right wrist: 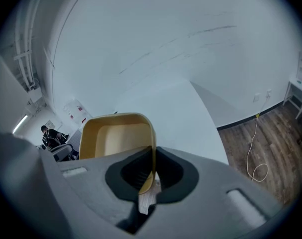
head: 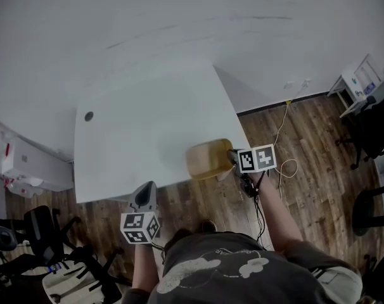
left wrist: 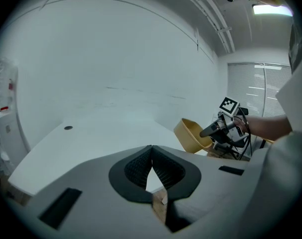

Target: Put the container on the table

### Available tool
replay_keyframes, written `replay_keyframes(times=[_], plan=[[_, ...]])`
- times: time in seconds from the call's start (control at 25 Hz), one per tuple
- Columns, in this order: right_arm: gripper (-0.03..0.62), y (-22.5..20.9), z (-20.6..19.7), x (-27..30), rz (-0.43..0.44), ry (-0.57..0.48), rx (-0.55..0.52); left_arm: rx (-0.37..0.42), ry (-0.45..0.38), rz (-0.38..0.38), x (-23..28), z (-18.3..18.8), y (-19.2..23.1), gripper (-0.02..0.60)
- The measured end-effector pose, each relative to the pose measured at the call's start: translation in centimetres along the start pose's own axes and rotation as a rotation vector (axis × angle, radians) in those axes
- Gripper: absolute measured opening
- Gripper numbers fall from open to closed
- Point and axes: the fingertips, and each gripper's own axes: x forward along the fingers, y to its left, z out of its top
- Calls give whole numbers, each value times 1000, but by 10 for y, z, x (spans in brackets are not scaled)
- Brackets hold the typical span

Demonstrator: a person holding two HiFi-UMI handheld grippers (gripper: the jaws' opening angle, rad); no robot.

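The step in hand is the carry-in: the shallow tan-yellow plastic container with rounded corners (head: 208,160) is in the air at the white bench's (head: 141,132) near right corner, not yet set down as far as I can judge.

The right tool (head: 232,159) is clenched on it. In the right gripper view one side wall of the container (right wrist: 116,136) runs straight down between the dark ribbed pads of that tool (right wrist: 152,158), pinched at the rim, with the open hollow facing the camera and the bench top (right wrist: 176,103) beyond.

From the left gripper view the container (left wrist: 190,133) hangs tilted, its mouth turned toward the bench's middle and its lower edge close over the bench edge (left wrist: 91,133). Whether it touches the surface cannot be told.

The left tool (head: 145,192) sits just off the bench's near edge, out over the wood-plank floor (head: 306,138). Its pads meet at the tips with nothing between them (left wrist: 152,153), so it is clenched on nothing and takes no part.

The next move probably calls for shifting the container further in from the bench's corner, levelling it so its base faces down, lowering until the base rests flat on the bench, and only then letting the right tool go. Released at this tilt and this near the corner, it could tip or slide off the bench.
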Motion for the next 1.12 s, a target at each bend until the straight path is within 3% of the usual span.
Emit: replay_keyframes(times=[0.52, 1.12], plan=[[6, -27, 10, 6, -57, -2, 16, 2, -4, -53, 44, 10, 3, 8], [6, -68, 111, 54, -171, -18, 29, 11, -27, -113, 142, 76, 67, 8]])
